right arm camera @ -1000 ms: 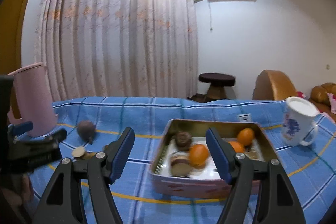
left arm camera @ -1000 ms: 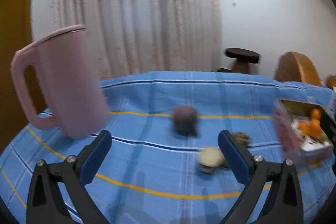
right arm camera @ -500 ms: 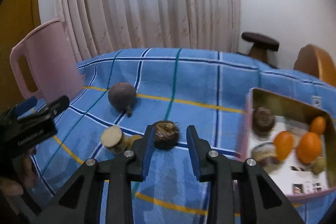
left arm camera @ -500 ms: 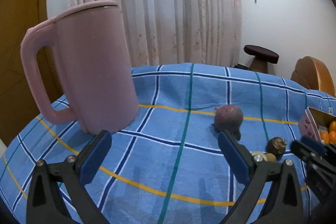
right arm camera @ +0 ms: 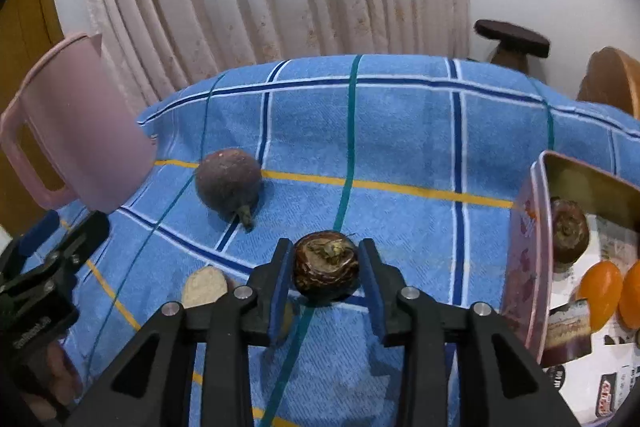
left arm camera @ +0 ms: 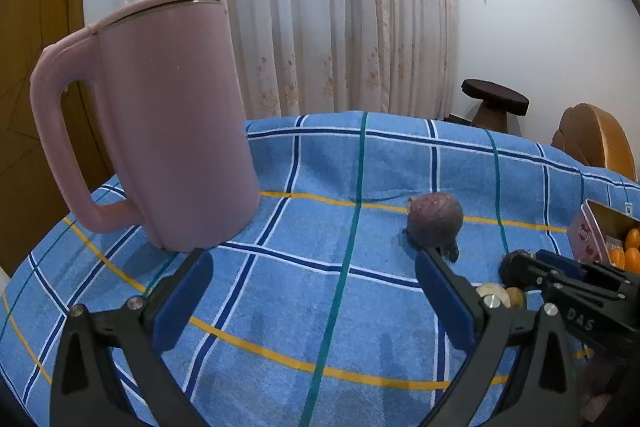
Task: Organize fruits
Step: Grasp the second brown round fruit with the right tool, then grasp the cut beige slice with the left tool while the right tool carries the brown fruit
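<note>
Gripping glossy dark-brown round fruit [right arm camera: 325,264], right tool [right arm camera: 325,267], blue pads

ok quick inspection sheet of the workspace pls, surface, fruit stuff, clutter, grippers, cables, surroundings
surface: blue checked cloth covers the table
job's things: brown round fruit between the right gripper's pads; purple fruit loose on the cloth; tin box holds oranges
clutter: pink jug upright; pale slice beside the right gripper
grippers: right gripper shut on the brown round fruit; left gripper open, empty
cables: nothing seen
surroundings: curtain, stool
</note>
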`<state>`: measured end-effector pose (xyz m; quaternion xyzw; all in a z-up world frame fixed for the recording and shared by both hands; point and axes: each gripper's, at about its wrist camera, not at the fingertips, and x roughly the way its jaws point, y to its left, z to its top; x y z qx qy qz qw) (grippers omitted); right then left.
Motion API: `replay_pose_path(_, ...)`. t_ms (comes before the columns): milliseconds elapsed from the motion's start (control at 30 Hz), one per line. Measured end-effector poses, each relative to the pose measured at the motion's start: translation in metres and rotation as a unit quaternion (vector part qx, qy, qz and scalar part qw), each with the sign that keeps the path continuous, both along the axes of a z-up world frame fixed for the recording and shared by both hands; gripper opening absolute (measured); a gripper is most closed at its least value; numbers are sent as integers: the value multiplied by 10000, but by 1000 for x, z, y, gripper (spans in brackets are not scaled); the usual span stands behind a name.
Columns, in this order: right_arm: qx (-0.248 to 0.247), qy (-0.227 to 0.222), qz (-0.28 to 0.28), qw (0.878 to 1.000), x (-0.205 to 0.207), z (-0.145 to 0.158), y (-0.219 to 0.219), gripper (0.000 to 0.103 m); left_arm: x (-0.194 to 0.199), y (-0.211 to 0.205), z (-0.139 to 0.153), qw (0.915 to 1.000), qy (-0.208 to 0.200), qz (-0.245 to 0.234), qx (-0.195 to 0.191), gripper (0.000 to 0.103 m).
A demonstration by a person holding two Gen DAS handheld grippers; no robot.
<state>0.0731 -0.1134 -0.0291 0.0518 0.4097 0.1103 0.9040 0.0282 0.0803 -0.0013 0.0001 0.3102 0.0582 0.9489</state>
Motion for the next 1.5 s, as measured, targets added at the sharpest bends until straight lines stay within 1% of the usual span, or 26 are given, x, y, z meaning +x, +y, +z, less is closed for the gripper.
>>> replay_pose_path(67, 79, 31, 195, 9998, -4, 0, -2, 38, 1, 1, 0, 10000, 19, 2, -19, 103)
replay_pose_path(133, 49, 43, 321, 9995, -5, 1, -1, 38, 0, 3, 2, 10000, -4, 12, -68, 103)
replay_pose_path(233, 160, 117, 284, 9994, -1, 0, -4, 40, -1, 3, 4, 9999, -50, 4, -102, 103)
replay_pose_path(267, 202, 170, 244, 9994, 3, -2, -4, 42, -2, 3, 4, 9999, -58, -4, -101, 103)
replay_pose_path(300, 178, 248, 256, 9992, 7, -5, -1, 47, -2, 2, 4, 9999, -59, -15, -95, 103)
replay_pose_path(333, 262, 287, 289, 9988, 9, -7, 0, 51, -2, 2, 3, 9999, -51, -20, -92, 103)
replay_pose_path(367, 336, 319, 353, 9983, 11, -7, 1, 52, -1, 3, 3, 9999, -34, -17, -97, 103)
replay_pose_path(467, 217, 251, 353, 9988, 4, -5, 2, 51, -1, 4, 3, 9999, -22, -20, -123, 103)
replay_pose_path(500, 184, 237, 329, 9990, 3, -5, 2, 45, -1, 3, 4, 9999, -36, -34, -122, 103)
replay_pose_path(533, 168, 220, 328, 9991, 2, -4, 3, 42, -1, 2, 4, 9999, -45, -52, -102, 103)
replay_pose_path(600, 75, 154, 292, 9994, 0, -2, 3, 40, -1, 1, 3, 9999, -45, -91, -68, 103)
replay_pose_path(733, 71, -33, 156, 9998, -11, 3, -5, 40, 1, 1, 0, 9997, 32, -201, -148, 103)
replay_pose_path(833, 115, -401, 57, 9991, -26, 16, -13, 40, 0, 2, 1, 9992, -15, -311, -266, 103)
replay_pose_path(867, 147, -577, 26, 9982, -34, 22, -16, 40, -1, 0, 3, 9987, -68, -397, -303, 103)
replay_pose_path(933, 166, -793, -7, 9967, -46, 30, -21, 40, -4, -3, 4, 9970, -124, -631, -440, 103)
replay_pose_path(1033, 9, -1117, -66, 9937, -69, 42, -30, 40, -7, -13, 4, 9938, -157, -981, -497, 102)
replay_pose_path(1100, -190, -1310, -104, 9912, -86, 48, -36, 40, -7, -23, 3, 9913, -137, -1229, -460, 99)
replay_pose_path(1200, -329, -1447, -133, 9888, -104, 51, -44, 40, -5, -38, -1, 9839, -3, -1677, -609, 91)
replay_pose_path(1233, -345, -1470, -152, 9884, -108, 52, -47, 40, -4, -43, -2, 9829, 19, -1737, -606, 90)
replay_pose_path(1267, -342, -1485, -154, 9882, -112, 53, -50, 40, -1, -50, -5, 9823, 56, -1795, -540, 85)
replay_pose_path(1300, -347, -1496, -162, 9880, -113, 54, -53, 40, 2, -55, -6, 9825, 103, -1799, -475, 79)
replay_pose_path(1333, -356, -1506, -170, 9878, -115, 54, -54, 40, 6, -60, -10, 9828, 216, -1791, -405, 75)
replay_pose_path(1367, -356, -1514, -180, 9877, -115, 55, -57, 40, 11, -65, -15, 9820, 412, -1806, -370, 70)
replay_pose_path(1400, -335, -1516, -187, 9877, -114, 55, -55, 40, 16, -68, -19, 9807, 573, -1823, -411, 67)
replay_pose_path(1500, -255, -1469, -157, 9887, -111, 54, -54, 40, 30, -71, -29, 9787, 913, -1740, -595, 67)
